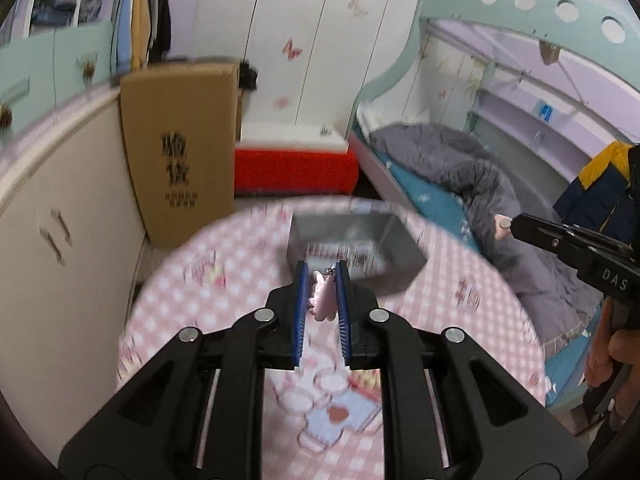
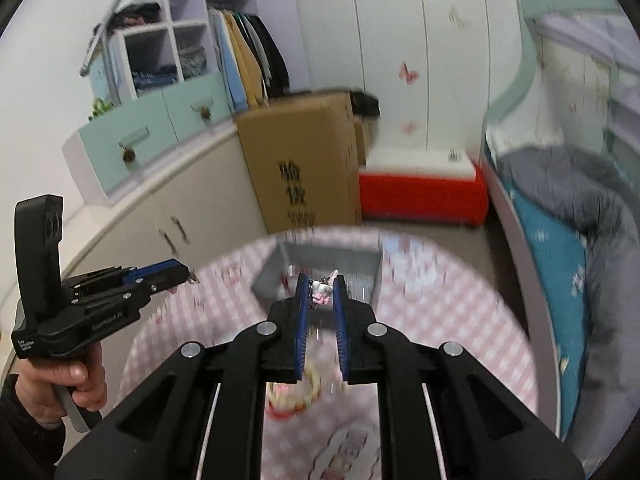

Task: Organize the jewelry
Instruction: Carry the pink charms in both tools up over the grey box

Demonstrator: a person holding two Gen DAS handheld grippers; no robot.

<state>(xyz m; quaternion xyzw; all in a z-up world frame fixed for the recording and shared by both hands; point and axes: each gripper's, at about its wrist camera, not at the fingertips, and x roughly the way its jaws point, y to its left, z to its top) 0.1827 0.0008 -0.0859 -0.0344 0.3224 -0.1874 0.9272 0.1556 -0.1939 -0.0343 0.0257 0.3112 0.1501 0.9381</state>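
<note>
2 charms clamped and held above the desk

The pink charm, low centre of the left view, is pinched in the left hand-held gripper; a white charm is pinched likewise in the right hand-held gripper. Both hang clear of the desk, probably for dropping into the grey box just beyond. The cloth is pink check; a bed lies right, a carton upper left.

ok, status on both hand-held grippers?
Left hand-held gripper shut on pink charm. Right hand-held gripper shut on white charm. Grey box ahead, unobstructed.
</note>
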